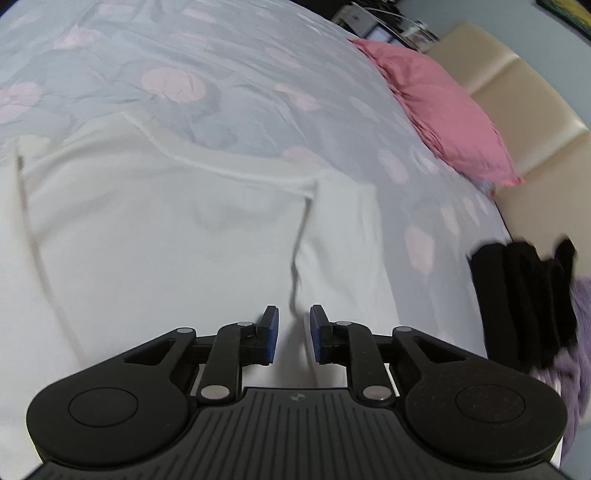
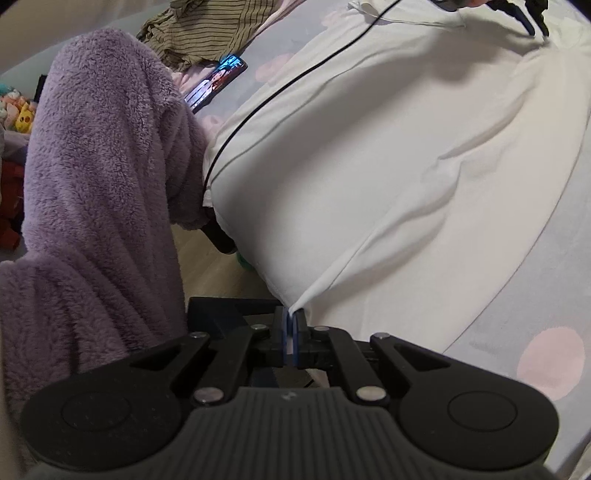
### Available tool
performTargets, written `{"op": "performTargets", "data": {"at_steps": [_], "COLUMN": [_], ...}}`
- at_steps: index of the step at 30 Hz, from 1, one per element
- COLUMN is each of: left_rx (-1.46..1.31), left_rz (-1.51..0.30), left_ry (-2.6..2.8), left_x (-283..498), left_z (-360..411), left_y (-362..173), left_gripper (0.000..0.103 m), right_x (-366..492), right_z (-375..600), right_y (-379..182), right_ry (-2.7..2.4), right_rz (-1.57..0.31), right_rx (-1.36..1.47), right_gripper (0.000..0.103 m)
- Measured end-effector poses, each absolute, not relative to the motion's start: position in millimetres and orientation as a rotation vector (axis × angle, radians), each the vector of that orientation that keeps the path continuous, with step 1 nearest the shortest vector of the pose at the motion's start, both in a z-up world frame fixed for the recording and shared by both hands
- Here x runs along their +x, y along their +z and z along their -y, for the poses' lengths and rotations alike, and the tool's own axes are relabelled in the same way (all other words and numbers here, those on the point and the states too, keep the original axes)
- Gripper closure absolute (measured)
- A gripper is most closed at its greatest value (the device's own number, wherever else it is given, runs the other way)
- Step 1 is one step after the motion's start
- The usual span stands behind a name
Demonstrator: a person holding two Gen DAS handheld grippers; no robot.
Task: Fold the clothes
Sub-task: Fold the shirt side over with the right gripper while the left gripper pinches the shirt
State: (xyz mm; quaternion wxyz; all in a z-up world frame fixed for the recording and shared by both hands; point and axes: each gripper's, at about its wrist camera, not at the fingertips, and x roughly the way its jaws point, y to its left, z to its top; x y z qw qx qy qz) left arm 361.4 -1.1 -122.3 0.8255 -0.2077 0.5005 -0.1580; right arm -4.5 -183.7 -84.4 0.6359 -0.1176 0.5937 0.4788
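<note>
A white garment point(image 1: 166, 229) lies spread on the bed, with a seam and a fold edge running down toward my left gripper point(image 1: 293, 319). That gripper hovers low over the cloth, its blue pads point(image 1: 272, 332) a small gap apart and not pressing on anything. In the right wrist view the same white garment point(image 2: 369, 166) stretches away, and my right gripper point(image 2: 291, 321) is shut on a pinched corner of it at the bed's edge. The left gripper point(image 2: 535, 27) shows small at the far end of the cloth.
The grey bedspread point(image 1: 221, 74) has pink spots. A pink pillow point(image 1: 443, 110) leans by a cream headboard point(image 1: 517, 92). A purple fleece sleeve point(image 2: 92, 184) fills the left. A phone point(image 2: 218, 81), a striped garment point(image 2: 207, 33) and a black cable point(image 2: 277, 92) lie nearby.
</note>
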Motion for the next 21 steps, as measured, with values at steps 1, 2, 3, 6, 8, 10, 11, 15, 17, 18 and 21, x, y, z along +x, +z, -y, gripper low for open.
{"op": "performTargets", "data": {"at_steps": [1, 2, 3, 6, 8, 10, 11, 15, 17, 18, 21], "left_rx": [-0.428, -0.414, -0.399, -0.37, -0.367, -0.345, -0.33, -0.273, -0.26, -0.259, -0.244], "left_rz": [-1.071, -1.08, -1.089, -1.108, -1.113, -1.116, -1.117, -1.149, -1.151, -1.157, -1.177], "left_ry": [-0.35, -0.363, -0.375, -0.413, -0.44, -0.466, -0.476, -0.525, -0.547, -0.563, -0.606], "left_x": [351, 339, 326, 286, 259, 229, 214, 155, 125, 112, 70], "left_z": [-2, -3, -5, -13, -17, -19, -19, -10, -5, -1, 8], "left_y": [-119, -115, -112, -102, -94, -88, -85, -79, -77, -76, -80], "left_gripper": [0.087, 0.087, 0.084, 0.079, 0.076, 0.073, 0.072, 0.067, 0.067, 0.066, 0.063], "right_x": [-6, -8, -10, -17, -19, -21, -21, -16, -11, -8, 0], "right_z": [181, 177, 173, 164, 163, 164, 166, 183, 195, 202, 227], "right_y": [-84, -85, -85, -84, -82, -78, -76, -70, -74, -78, -93], "right_ry": [1.097, 1.104, 1.11, 1.132, 1.135, 1.136, 1.134, 1.084, 1.016, 0.976, 0.854], "right_rz": [-1.352, -1.349, -1.345, -1.337, -1.324, -1.309, -1.301, -1.278, -1.288, -1.3, -1.354], "right_rx": [-0.279, -0.295, -0.311, -0.352, -0.357, -0.354, -0.346, -0.284, -0.257, -0.248, -0.195], "right_gripper": [0.099, 0.099, 0.099, 0.094, 0.09, 0.082, 0.078, 0.071, 0.071, 0.071, 0.071]}}
